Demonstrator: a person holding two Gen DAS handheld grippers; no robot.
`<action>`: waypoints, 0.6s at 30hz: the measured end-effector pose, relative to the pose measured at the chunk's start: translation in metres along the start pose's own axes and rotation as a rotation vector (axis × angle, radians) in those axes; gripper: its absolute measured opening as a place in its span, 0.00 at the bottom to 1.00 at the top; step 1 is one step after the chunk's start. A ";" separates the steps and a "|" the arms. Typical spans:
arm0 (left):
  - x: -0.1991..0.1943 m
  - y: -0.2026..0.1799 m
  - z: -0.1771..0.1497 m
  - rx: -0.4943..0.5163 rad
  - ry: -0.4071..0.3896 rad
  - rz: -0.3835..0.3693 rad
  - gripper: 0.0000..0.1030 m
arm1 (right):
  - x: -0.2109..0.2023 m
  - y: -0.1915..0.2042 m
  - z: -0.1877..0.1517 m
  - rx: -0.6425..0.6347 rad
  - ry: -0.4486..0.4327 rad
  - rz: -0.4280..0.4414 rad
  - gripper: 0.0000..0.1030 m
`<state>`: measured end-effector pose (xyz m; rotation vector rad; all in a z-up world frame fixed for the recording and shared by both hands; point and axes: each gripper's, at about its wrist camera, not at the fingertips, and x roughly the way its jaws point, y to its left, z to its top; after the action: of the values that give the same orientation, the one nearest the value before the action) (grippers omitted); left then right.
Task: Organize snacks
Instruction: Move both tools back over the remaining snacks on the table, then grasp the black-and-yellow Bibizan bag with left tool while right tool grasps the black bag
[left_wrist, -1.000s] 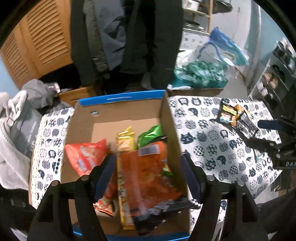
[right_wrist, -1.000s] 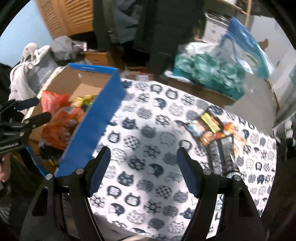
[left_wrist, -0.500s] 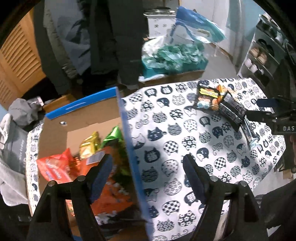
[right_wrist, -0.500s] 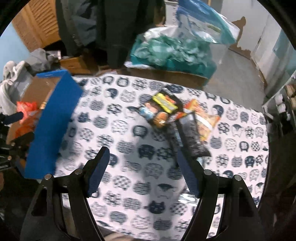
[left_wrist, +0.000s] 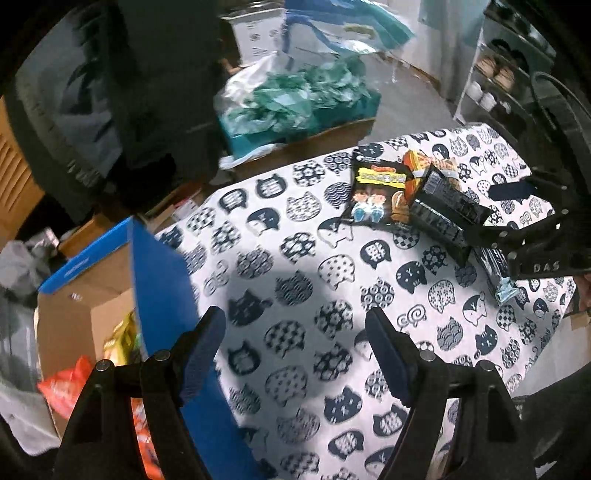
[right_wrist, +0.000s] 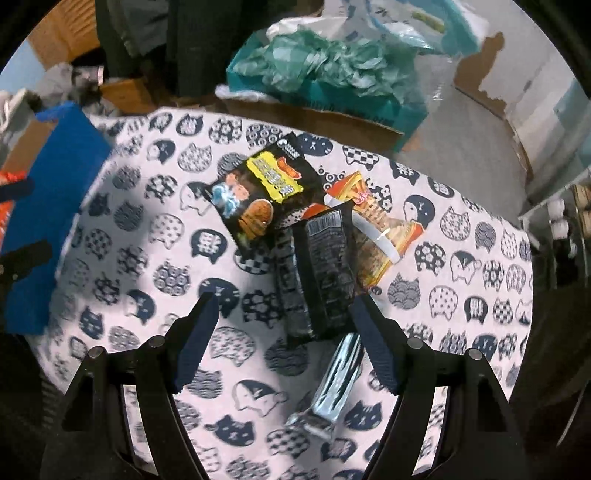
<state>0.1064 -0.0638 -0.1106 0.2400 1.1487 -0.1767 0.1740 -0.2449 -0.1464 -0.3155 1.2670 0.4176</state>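
Right ahead of the right gripper (right_wrist: 280, 325), nearly between its spread fingers, sits the pile of leftover snacks on the cat-print tablecloth (right_wrist: 155, 221): a long black foil packet (right_wrist: 327, 273) on top, a black bag with a yellow label (right_wrist: 258, 192) beyond it, an orange and red snack pouch (right_wrist: 373, 229) tucked under to the right, and a shiny silver-blue wrapped bar (right_wrist: 332, 384) lying closest, just under the right finger. Jaws are wide apart and hold nothing.

Left gripper (left_wrist: 295, 350) is also wide open and empty, hanging above bare cloth, with the blue-sided cardboard box (left_wrist: 159, 280) right at its left finger. Some orange and yellow packs already sit inside that box.

Stuff I'd worry about: the packets overlap, so closing on the black one could pinch a neighbour too and drag the whole stack, or the slick foil could just squirt out of the pads. The silver bar is close enough to get knocked by the right finger on the way down. Both grippers are also near each other, so a clash looks possible if they go for the same pile.
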 end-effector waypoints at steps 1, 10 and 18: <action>0.004 -0.003 0.004 0.011 0.002 0.001 0.77 | 0.004 -0.001 0.001 -0.009 0.006 -0.003 0.73; 0.045 -0.027 0.019 0.104 0.055 0.001 0.77 | 0.043 -0.006 0.008 -0.044 0.072 -0.034 0.73; 0.072 -0.032 0.024 0.119 0.097 0.002 0.77 | 0.074 -0.004 0.005 -0.078 0.122 -0.071 0.73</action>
<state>0.1479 -0.1020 -0.1701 0.3584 1.2361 -0.2341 0.1983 -0.2368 -0.2163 -0.4567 1.3564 0.3920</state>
